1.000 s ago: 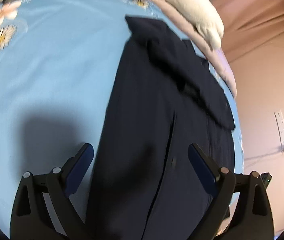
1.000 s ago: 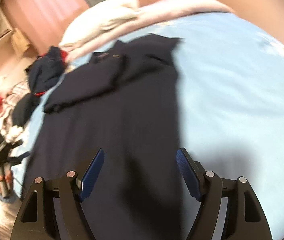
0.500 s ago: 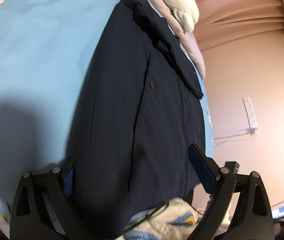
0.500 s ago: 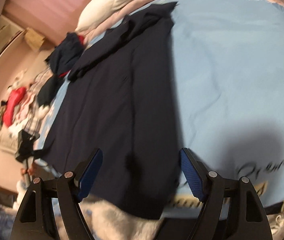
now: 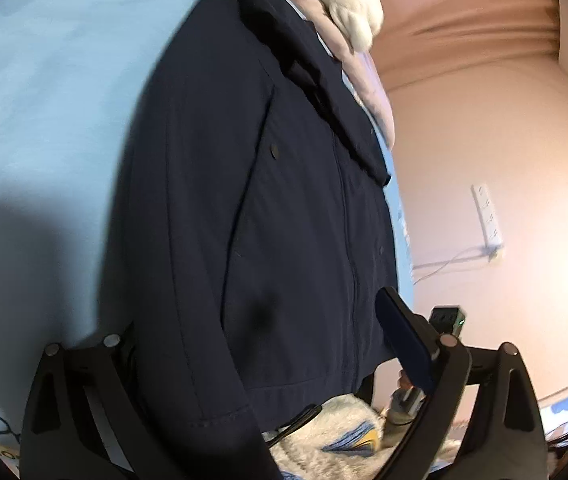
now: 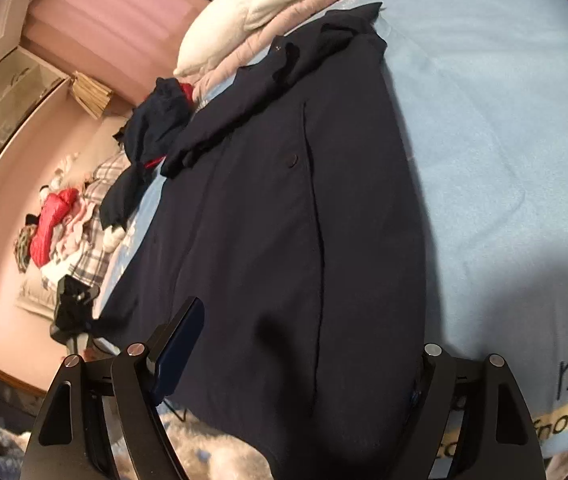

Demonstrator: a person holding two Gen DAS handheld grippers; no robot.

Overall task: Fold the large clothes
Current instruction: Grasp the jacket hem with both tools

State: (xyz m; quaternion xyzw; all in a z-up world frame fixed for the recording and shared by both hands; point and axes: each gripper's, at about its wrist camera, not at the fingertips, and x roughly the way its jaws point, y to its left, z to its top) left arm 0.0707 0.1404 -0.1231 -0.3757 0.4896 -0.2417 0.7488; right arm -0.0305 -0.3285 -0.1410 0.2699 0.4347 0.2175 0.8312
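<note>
A large dark navy coat [image 5: 251,184] lies flat along the light blue bed sheet [image 5: 43,92], collar far, hem near, one sleeve folded across its upper part. It also shows in the right wrist view [image 6: 267,216]. My left gripper [image 5: 259,344] is open, its fingers spread wide over the coat's hem near the bed's foot edge. My right gripper [image 6: 304,356] is open too, low over the same hem end; the coat hides part of its right finger. Neither holds any cloth.
A white pillow [image 6: 239,12] and pink quilt [image 6: 284,28] lie at the bed's head. Dark clothes [image 6: 151,128] hang off the bed's far side, more clothes [image 6: 55,216] piled by the pink wall. A fluffy rug [image 5: 332,440] lies below the bed's foot.
Both grippers have drawn back along the coat from its middle to the hem at the bed's foot. The rug and floor have come into view. Both stay open.
</note>
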